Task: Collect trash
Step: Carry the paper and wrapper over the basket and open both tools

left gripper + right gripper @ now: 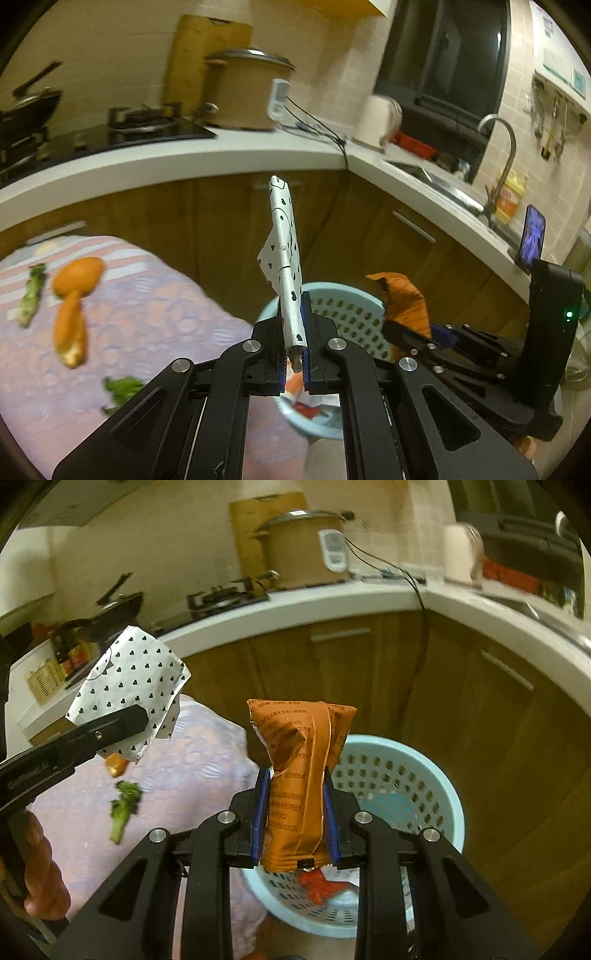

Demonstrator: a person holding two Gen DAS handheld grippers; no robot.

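Both grippers are clamped on trash above the pale blue basket (439, 775): the left gripper (294, 332) pinches a white heart-print wrapper (286, 258), the right gripper (295, 812) an orange snack packet (301, 775).

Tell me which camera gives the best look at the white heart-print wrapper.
The right wrist view: the white heart-print wrapper shows its broad printed face there, pinched by the left gripper. The left wrist view sees it only edge-on, a narrow strip rising from between the fingers.
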